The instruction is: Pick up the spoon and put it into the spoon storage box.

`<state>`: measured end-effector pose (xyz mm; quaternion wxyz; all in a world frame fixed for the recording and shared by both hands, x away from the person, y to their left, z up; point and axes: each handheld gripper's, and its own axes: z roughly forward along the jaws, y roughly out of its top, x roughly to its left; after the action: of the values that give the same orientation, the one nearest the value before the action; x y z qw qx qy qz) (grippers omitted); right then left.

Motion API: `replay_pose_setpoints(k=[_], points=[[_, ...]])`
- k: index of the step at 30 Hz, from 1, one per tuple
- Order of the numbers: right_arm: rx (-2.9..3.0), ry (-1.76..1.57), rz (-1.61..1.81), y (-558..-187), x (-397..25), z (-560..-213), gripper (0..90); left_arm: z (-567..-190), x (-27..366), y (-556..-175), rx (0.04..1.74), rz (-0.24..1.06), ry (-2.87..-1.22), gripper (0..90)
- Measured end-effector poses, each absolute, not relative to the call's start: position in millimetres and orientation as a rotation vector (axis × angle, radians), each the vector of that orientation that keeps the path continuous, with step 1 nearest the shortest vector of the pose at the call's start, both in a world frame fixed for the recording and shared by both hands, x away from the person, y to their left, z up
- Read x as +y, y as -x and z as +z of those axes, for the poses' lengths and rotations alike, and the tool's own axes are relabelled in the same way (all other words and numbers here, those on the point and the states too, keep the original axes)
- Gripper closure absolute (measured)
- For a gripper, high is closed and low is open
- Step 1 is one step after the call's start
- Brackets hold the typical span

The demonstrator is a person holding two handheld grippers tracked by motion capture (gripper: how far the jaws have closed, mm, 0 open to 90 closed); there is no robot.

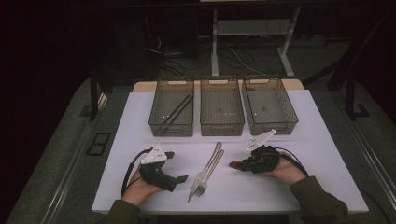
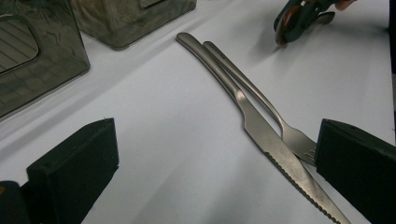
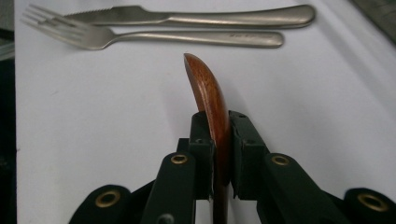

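Two grippers work above a white table (image 1: 140, 186), one in each of the person's hands. The right gripper (image 3: 216, 126) has its black jaws closed on a wooden spoon (image 3: 208, 93). The wood is reddish-brown, smooth and polished. The gripped part is seen edge-on as a thin curved blade, and its rounded tip rises out of the jaws and bends slightly to one side. In the high view the right gripper (image 1: 243, 164) sits at the right of the table, and the spoon tip (image 1: 235, 164) projects toward the table's middle, so its long axis runs roughly across the table. The rest of the spoon is hidden by the jaws and hand.

The left gripper (image 1: 180, 178) rests low at the left of the table. Its jaws stand wide apart and hold nothing. Its pads (image 2: 84, 154) are blocky and matte black.

Between the grippers lie a knife (image 1: 204, 170) and a fork (image 1: 210, 172), both brushed metal with slim rounded handles. The knife edge is serrated. They lie close together, crossing near the fork's tines, with handles pointing away from the person.

Three translucent smoky plastic bins (image 1: 222, 128) stand in a row beyond them. The left bin (image 1: 156, 116) holds two dark thin sticks (image 1: 180, 109).
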<state>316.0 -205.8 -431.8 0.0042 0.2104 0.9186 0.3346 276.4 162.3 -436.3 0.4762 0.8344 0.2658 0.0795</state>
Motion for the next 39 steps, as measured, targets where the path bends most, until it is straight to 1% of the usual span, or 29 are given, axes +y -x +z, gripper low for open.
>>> replay_pose_setpoints(k=[2, 17, 39], points=[[2.85, -0.738, 1.082, -315.4, -206.4, -429.0, 79.4, -436.5, 162.2, -276.4, 0.649, 0.193, -2.039, 0.0], [2.707, -0.895, 1.195, -323.8, -222.2, -412.3, 79.4, -436.0, 162.0, -276.0, 0.64, 0.192, -2.033, 0.0], [2.577, -0.983, 1.279, -343.4, -228.3, -386.2, 79.4, -435.6, 160.8, -275.6, 0.639, 0.189, -2.03, 0.0]])
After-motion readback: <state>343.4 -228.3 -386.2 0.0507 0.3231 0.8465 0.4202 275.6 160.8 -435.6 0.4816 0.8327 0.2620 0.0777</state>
